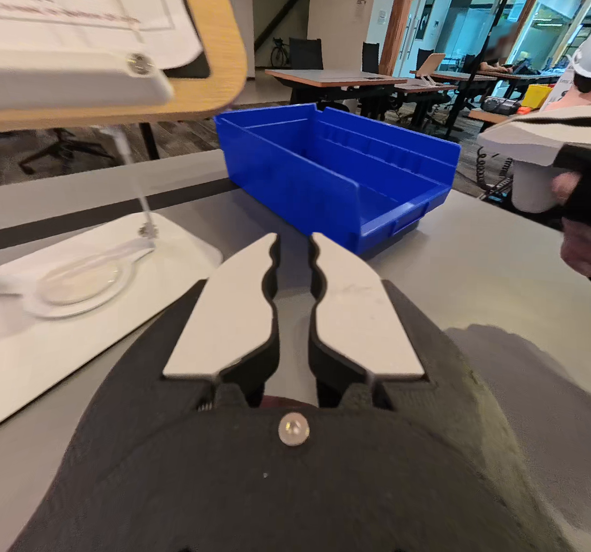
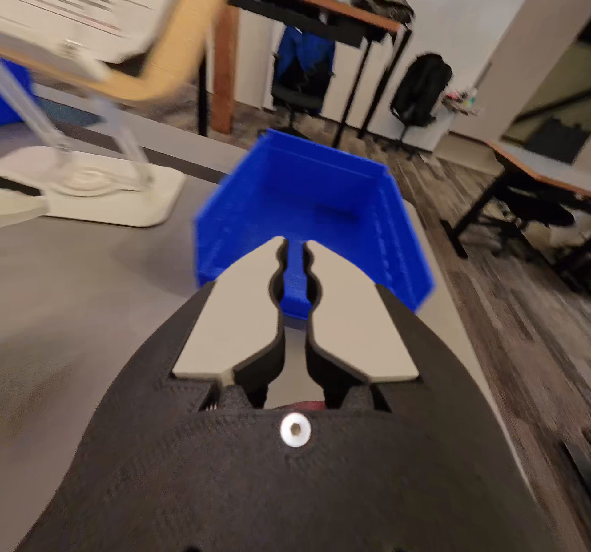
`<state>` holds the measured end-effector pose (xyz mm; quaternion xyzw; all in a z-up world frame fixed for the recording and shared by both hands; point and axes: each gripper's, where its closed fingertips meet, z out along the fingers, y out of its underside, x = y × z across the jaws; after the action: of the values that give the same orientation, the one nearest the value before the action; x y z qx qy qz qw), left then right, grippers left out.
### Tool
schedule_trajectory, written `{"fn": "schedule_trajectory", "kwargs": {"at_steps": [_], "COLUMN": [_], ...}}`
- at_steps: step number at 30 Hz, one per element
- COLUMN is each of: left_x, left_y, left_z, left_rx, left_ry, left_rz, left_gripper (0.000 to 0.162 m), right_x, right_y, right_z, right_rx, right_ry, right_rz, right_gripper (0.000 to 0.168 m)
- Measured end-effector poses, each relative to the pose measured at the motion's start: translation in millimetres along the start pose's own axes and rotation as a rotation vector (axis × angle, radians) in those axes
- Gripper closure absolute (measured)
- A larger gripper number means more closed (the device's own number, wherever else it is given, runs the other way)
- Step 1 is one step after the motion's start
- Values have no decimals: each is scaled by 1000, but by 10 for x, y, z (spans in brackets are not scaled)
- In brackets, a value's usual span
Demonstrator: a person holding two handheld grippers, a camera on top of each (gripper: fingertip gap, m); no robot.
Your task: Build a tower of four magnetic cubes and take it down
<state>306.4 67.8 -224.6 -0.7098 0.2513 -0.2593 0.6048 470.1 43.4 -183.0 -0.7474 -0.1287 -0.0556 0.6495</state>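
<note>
Left wrist view shows us no magnetic cubes; the blue bin (image 1: 335, 165) looks empty from here. Our left gripper (image 1: 294, 239) and right gripper (image 2: 295, 242) hold nothing, jaws narrowly parted over the grey surface (image 1: 447, 280). Whether building has begun, we cannot tell.

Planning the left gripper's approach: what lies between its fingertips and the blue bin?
Nothing. In the left wrist view only bare grey table separates the left gripper from the blue bin; the white stand base sits off to the left.
</note>
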Motion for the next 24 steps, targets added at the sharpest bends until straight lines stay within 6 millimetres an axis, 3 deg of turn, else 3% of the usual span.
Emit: {"fn": "schedule_trajectory", "kwargs": {"at_steps": [1, 3, 7, 12, 18, 24], "left_x": [-88, -269, -655, -1205, -1619, -1757], "left_y": [1, 0, 7, -60, -100, -190], "left_z": [-103, -307, -687, -1151, -1418, -1539], "left_rx": [4, 14, 26, 73, 90, 133], "left_ry": [-15, -47, -115, -243, -334, -374], "left_rz": [14, 44, 107, 176, 187, 196], "left_gripper": [152, 162, 162, 162, 162, 162], "right_x": [-223, -685, -1553, -2350, -2881, -3038], "right_y": [-67, -182, -414, -466, -231, -154], "right_z": [-8, 19, 134, 457, 819, 949], "right_rx": [23, 43, 87, 122, 123, 138], "right_ry": [-35, -119, -265, -349, -407, -463], "right_rz": [-20, -46, -125, -240, -376, -468], "right_gripper": [168, 168, 168, 168, 168, 168]}}
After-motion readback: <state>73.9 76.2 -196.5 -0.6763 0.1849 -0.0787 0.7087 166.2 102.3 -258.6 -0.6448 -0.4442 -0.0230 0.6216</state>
